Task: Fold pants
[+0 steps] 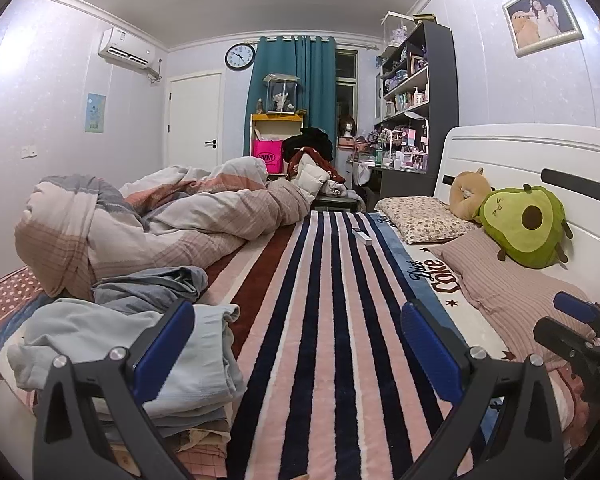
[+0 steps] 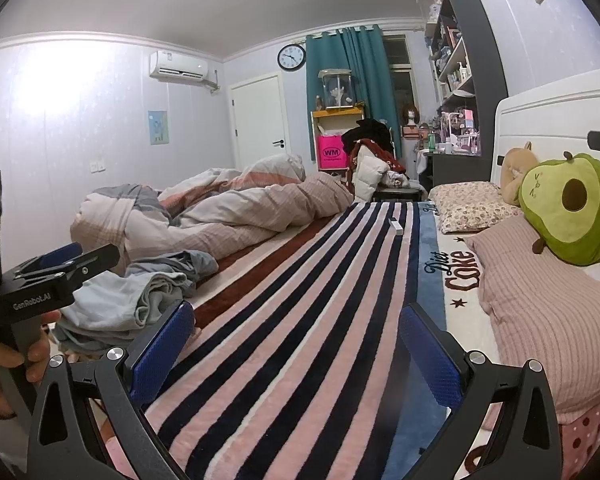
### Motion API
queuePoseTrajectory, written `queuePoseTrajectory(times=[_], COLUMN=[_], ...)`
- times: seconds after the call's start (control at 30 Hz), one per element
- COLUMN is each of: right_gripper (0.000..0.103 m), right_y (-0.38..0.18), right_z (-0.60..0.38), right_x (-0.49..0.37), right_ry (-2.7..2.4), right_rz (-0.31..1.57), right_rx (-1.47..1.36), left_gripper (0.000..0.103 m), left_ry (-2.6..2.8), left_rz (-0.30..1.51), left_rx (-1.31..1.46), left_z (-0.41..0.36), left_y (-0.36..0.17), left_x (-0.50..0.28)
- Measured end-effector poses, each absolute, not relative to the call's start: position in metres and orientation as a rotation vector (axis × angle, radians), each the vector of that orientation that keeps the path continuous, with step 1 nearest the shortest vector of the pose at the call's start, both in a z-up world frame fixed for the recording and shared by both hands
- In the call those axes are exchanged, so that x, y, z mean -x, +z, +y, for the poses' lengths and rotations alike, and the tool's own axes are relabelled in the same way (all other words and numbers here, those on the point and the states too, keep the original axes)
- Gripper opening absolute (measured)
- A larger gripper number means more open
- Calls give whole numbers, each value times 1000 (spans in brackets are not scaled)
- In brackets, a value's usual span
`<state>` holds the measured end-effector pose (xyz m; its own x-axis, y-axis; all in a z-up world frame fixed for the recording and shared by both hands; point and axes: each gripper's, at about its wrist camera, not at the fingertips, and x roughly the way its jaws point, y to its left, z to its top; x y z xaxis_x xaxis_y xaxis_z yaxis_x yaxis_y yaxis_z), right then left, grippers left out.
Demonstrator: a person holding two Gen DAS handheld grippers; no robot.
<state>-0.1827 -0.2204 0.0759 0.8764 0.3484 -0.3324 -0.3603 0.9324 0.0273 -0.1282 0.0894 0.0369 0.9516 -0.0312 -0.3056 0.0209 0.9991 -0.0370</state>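
Observation:
Crumpled light blue pants point(image 1: 112, 340) lie on a stack of clothes at the bed's left edge, with a grey-blue garment point(image 1: 152, 284) bunched behind them. In the right wrist view the same pants point(image 2: 120, 300) lie at the left. My left gripper point(image 1: 298, 348) is open and empty over the striped blanket point(image 1: 324, 280), and its left finger point(image 1: 164, 344) stands in front of the pants. My right gripper point(image 2: 296, 352) is also open and empty above the blanket point(image 2: 300, 300). A hand point(image 2: 8, 360) holds the left gripper point(image 2: 64, 264) by the clothes pile.
A rumpled duvet point(image 1: 160, 216) fills the far left of the bed. Pillows point(image 1: 512, 292), an avocado plush point(image 1: 524, 228) and the white headboard point(image 1: 520, 152) line the right side. A small white remote point(image 1: 362, 236) lies on the blanket farther ahead.

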Motion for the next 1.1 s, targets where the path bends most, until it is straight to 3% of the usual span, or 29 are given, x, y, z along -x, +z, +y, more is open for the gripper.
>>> queuePoseTrajectory(times=[1.1], right_gripper=[102], right_y=[75], right_z=[-199], right_x=[190], right_ry=[344], right_rz=[343], right_rx=[15], left_gripper=[102], left_ry=[-28], left_rz=[298], left_rx=[16], left_z=[87], left_y=[45], left_x=[133])
